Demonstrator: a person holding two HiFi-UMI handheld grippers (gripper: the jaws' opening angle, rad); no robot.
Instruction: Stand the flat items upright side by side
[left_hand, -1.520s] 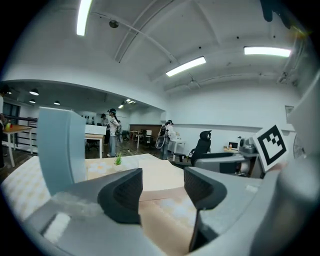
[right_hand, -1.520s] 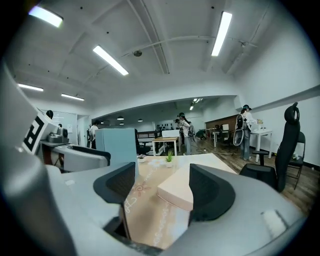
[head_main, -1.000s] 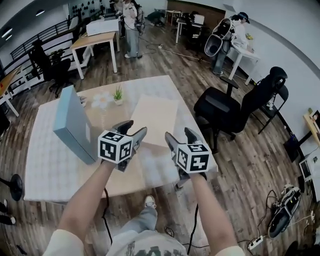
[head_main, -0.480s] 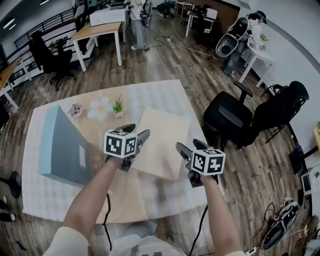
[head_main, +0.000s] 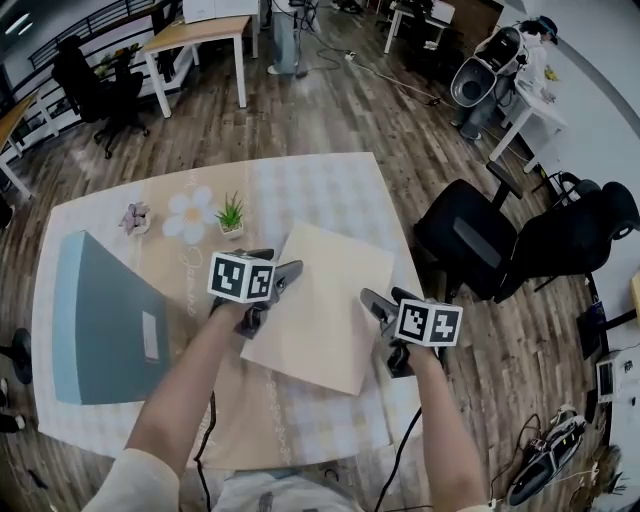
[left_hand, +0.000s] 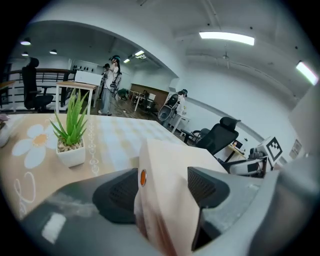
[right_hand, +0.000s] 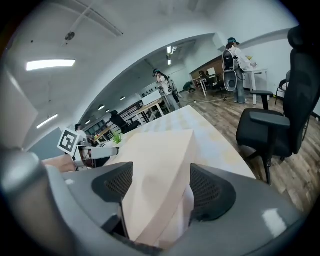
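Beige folder (head_main: 322, 310) is filling both my tools: the left tool (head_main: 282, 263) is gripping its near-left edge and the right tool (head_main: 384, 298) its right edge. A blue binder (head_main: 100, 325) is lying flat further left, and bare counter (head_main: 330, 190) is stretching ahead.

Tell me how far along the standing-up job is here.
Done: the blue file appears upright at the left of the table. In hand: the left gripper and right gripper clamp opposite edges of the beige folder, which lies roughly flat. Left: raise it and stand it beside the blue file.
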